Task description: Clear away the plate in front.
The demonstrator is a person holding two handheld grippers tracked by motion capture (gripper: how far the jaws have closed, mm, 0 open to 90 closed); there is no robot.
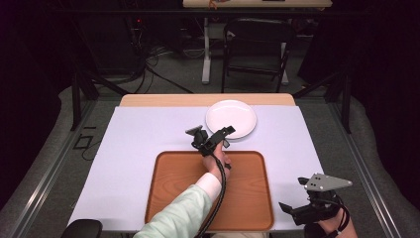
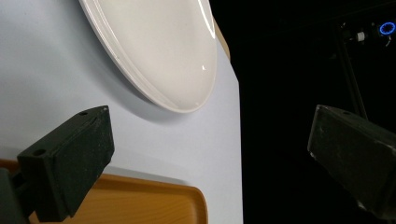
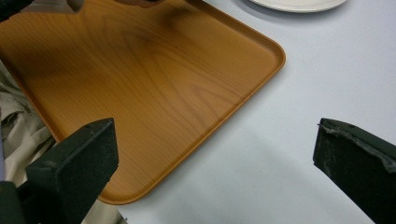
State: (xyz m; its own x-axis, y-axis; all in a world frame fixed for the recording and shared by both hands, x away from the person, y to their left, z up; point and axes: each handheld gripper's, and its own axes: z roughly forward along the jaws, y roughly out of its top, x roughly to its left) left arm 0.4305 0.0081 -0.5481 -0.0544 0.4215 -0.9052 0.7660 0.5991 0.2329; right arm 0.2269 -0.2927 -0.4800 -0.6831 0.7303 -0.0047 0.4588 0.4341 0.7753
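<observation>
Reaching toward the white plate (image 1: 231,118), the left gripper (image 1: 216,137) hovered just short of its near rim, above the strip of table (image 1: 138,148) between the plate and the far edge of the wooden tray (image 1: 173,198). Its jaws stood wide apart with nothing between them. The plate lay empty near the far edge of the table, a little right of the middle, just beyond the tray and apart from it.

The step in hand looked like taking hold of the plate. To do it well, the left gripper would probably have to come in low and nearly level with the table, so that one jaw slid under the raised rim and the other closed down on top of it. A glazed rim offers little friction, so a firm, square pinch close to the near edge seemed wiser than a shallow nip, and the lift would best be slow, since a flat dish held at one side tends to sag.

The plate (image 2: 154,51) was round, shallow and glossy, with a bright glint on its glaze. The tray (image 3: 154,93) was rectangular with rounded corners, a low raised lip and visible wood grain. A smooth, pale matt sheet covered the table.

The right gripper (image 1: 309,203) rested near the table's near right corner, its jaws also wide and empty
</observation>
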